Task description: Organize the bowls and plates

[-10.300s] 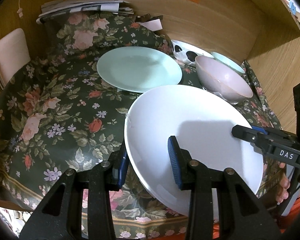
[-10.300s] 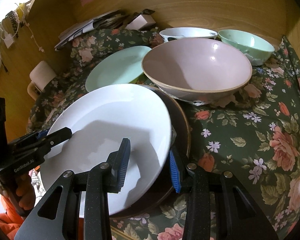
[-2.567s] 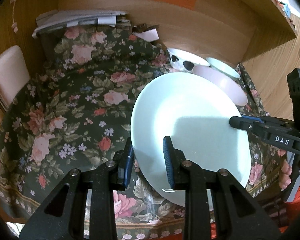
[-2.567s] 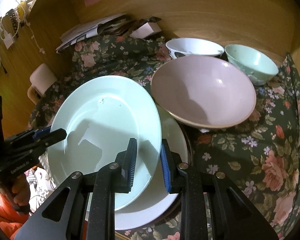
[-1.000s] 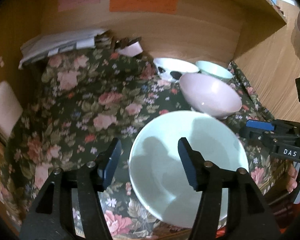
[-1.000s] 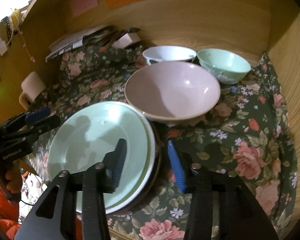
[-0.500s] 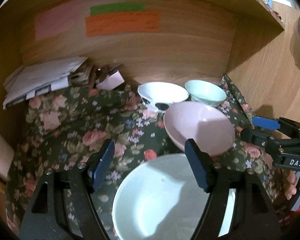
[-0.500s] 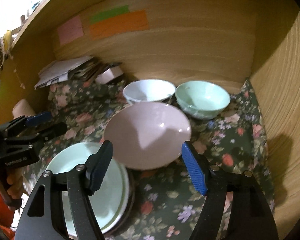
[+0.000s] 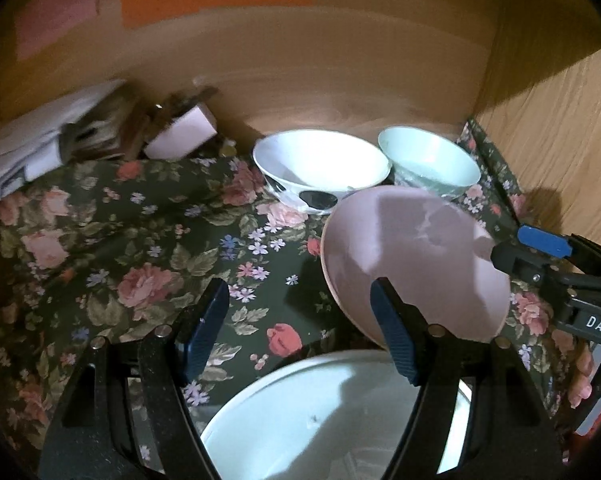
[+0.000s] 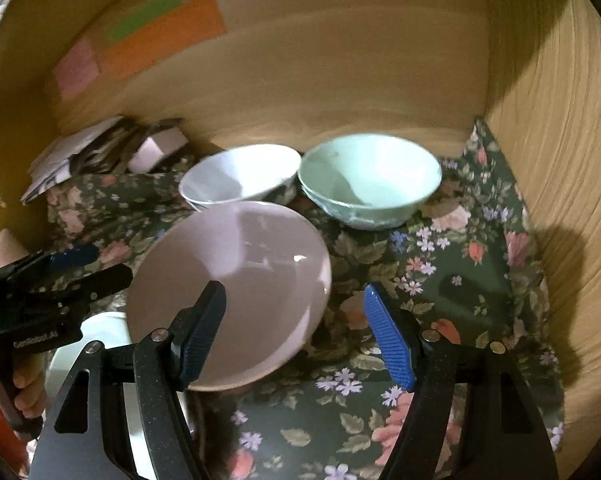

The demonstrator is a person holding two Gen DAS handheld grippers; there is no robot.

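Note:
A pale green plate (image 9: 324, 416) tops the plate stack at the near edge; it also shows in the right wrist view (image 10: 100, 344). Beyond it stands a large pink bowl (image 9: 412, 264) (image 10: 232, 288). Behind are a white bowl with black spots (image 9: 320, 170) (image 10: 240, 178) and a mint green bowl (image 9: 430, 164) (image 10: 368, 180). My left gripper (image 9: 300, 332) is open and empty above the plate's far rim, its right finger over the pink bowl's near edge. My right gripper (image 10: 296, 332) is open and empty, straddling the pink bowl's right rim.
A floral tablecloth (image 9: 140, 248) covers the table. Wooden walls close the back (image 10: 320, 80) and the right side (image 10: 560, 160). A heap of papers and a small box (image 9: 180, 136) lies at the back left.
Both grippers let go of the green plate, opened, rose and moved forward toward the bowls. The green plate now lies on top of the stack.

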